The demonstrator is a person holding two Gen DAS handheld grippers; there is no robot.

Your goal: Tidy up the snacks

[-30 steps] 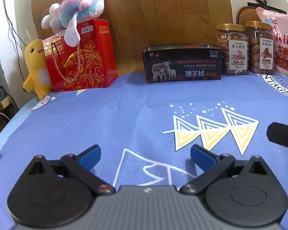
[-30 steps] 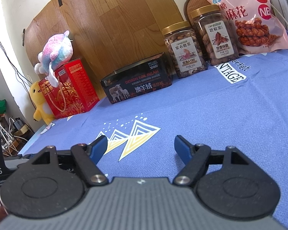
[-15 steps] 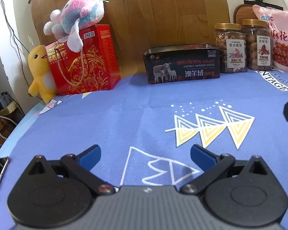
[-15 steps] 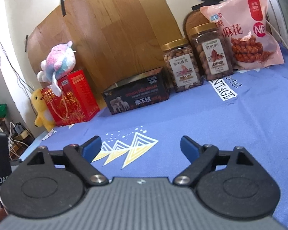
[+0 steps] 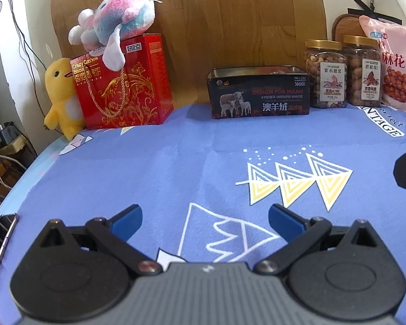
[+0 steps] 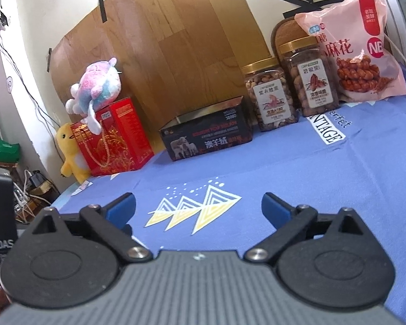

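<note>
Two nut jars [image 5: 325, 74] [image 5: 363, 71] are standing by one pink snack bag [image 6: 350, 48]. One red box [image 5: 123, 82] and one black tin [image 5: 259, 93] are sitting nearby. Two plush toys [image 5: 116, 24] [image 5: 61, 97] are keeping them company.

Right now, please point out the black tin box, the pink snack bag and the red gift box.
black tin box [image 5: 259, 94], left wrist view, front face.
pink snack bag [image 6: 349, 46], right wrist view, front.
red gift box [image 5: 121, 86], left wrist view, front face.
</note>
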